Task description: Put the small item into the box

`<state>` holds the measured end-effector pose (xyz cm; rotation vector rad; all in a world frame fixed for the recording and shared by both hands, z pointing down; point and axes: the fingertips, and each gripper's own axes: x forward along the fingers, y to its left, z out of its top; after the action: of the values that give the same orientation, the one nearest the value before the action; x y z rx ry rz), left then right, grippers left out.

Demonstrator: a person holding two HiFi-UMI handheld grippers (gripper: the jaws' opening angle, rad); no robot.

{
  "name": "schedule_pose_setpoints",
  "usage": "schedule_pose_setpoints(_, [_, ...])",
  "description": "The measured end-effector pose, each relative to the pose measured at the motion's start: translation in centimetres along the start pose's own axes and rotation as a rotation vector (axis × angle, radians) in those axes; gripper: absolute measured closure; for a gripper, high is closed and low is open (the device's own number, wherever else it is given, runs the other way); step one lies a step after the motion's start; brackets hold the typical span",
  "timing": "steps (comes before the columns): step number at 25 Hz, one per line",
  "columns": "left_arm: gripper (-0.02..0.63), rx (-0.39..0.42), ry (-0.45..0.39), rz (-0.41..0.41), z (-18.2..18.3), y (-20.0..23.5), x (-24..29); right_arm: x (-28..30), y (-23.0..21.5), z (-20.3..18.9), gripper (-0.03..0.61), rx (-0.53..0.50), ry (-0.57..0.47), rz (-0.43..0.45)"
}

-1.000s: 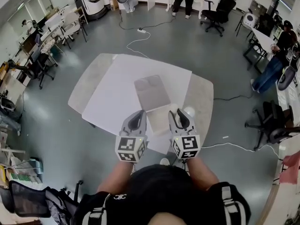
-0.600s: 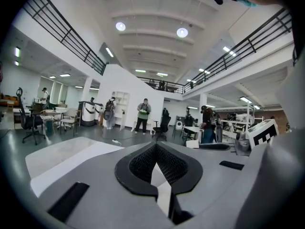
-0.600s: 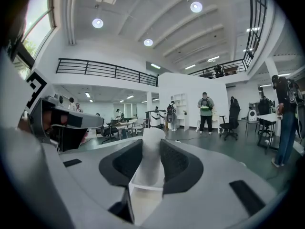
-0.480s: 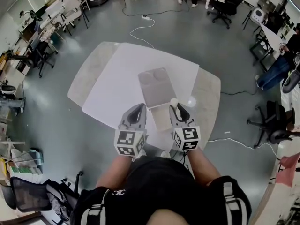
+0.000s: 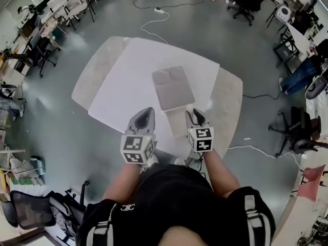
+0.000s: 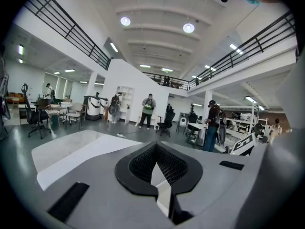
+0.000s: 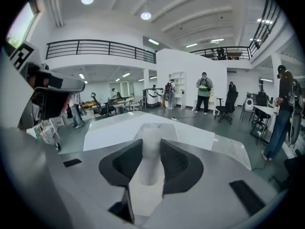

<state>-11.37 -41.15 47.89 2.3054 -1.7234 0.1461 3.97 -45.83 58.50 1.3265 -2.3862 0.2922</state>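
A grey flat box (image 5: 173, 87) lies on a white sheet (image 5: 130, 81) in the middle of the table (image 5: 91, 81). In the right gripper view the box (image 7: 157, 128) is straight ahead of the jaws. My right gripper (image 5: 195, 113) hovers over the table's near edge, just right of the box. Its pads (image 7: 174, 159) press on a small pale cylindrical item (image 7: 150, 159) that stands upright between them. My left gripper (image 5: 145, 111) hangs level with it to the left, jaws together and holding nothing. In its own view the left gripper (image 6: 155, 152) points over the table.
A small white round thing (image 5: 207, 105) lies on the bare tabletop just right of the right gripper. Office chairs (image 5: 294, 135), a floor cable (image 5: 148, 29) and people stand around the table. The person's body is close to the near edge.
The head camera has tilted, so the table sits higher in view. Both grippers stay at the near edge, and the right one keeps its grip on the pale item.
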Motion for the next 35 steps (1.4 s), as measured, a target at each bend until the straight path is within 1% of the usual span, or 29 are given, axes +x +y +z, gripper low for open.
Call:
schedule_pose_setpoints(2, [0.608,-0.002,0.002,0.011,-0.1,0.2,-0.1,0.9,-0.2,-1.5,0.463,-0.027,0.048,-0.001])
schedule_pose_setpoints(5, [0.607,-0.007,0.002,0.031,-0.3,0.5,-0.5,2.2,0.0,-4.0,0.463,-0.056,0.149,0.018])
schedule_pose_setpoints(8, [0.609,-0.010,0.003,0.053,-0.5,1.0,-1.0,3.4,0.3,-6.3,0.463,-0.067,0.247,0.035])
schedule_pose_setpoints(11, [0.607,-0.012,0.004,0.069,-0.7,1.6,-1.7,4.5,0.6,-8.1,0.463,-0.083,0.328,0.035])
schedule_pose_setpoints(16, [0.609,-0.016,0.008,0.090,-1.3,2.3,-2.6,5.7,1.2,-10.7,0.462,-0.092,0.426,0.038])
schedule_pose_setpoints(19, [0.609,-0.016,0.007,0.098,-1.3,2.5,-3.0,6.0,0.9,-11.7,0.456,-0.098,0.467,0.019])
schedule_pose_setpoints(22, [0.607,-0.016,0.006,0.105,-1.2,2.8,-3.4,6.2,0.7,-11.7,0.435,-0.101,0.471,0.005])
schedule_pose_setpoints(23, [0.609,-0.015,0.005,0.106,-1.2,2.9,-3.4,6.3,0.9,-11.5,0.423,-0.092,0.463,0.012])
schedule_pose_setpoints(25, [0.607,-0.016,0.005,0.107,-1.1,3.2,-3.6,6.3,1.2,-11.3,0.420,-0.066,0.449,0.024])
schedule_pose_setpoints(27, [0.607,-0.015,0.004,0.107,-1.1,3.3,-3.7,6.1,1.3,-10.7,0.420,-0.048,0.417,0.030])
schedule_pose_setpoints(29, [0.609,-0.015,0.004,0.104,-1.1,3.4,-3.8,5.8,1.4,-9.3,0.424,-0.039,0.352,0.021])
schedule_pose_setpoints(35, [0.609,-0.011,-0.001,0.073,-0.9,3.2,-3.0,4.6,0.6,-5.8,0.533,-0.017,0.170,-0.040])
